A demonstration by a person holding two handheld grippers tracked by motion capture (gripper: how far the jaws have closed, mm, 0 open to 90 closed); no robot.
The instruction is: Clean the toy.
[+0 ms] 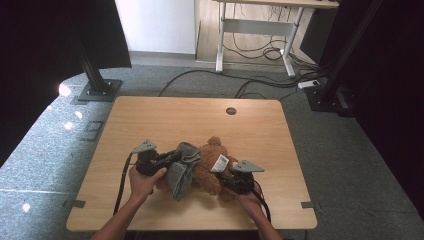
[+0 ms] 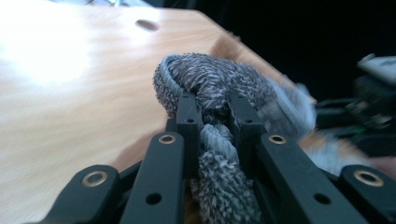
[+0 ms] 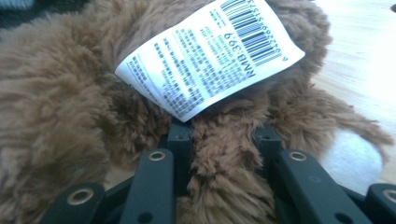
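Brown plush bear: my right gripper pinches its fur; my left gripper clamps the grey cloth.

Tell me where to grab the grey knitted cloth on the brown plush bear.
Grip the grey knitted cloth at its bunched upper fold, coming from the left as the left gripper does. That thick roll stands proud of the brown plush bear, so jaws likely catch cloth alone.

White tag on plush: barcode, "NMB-399".

Grey cloth covers teddy bear's left half.
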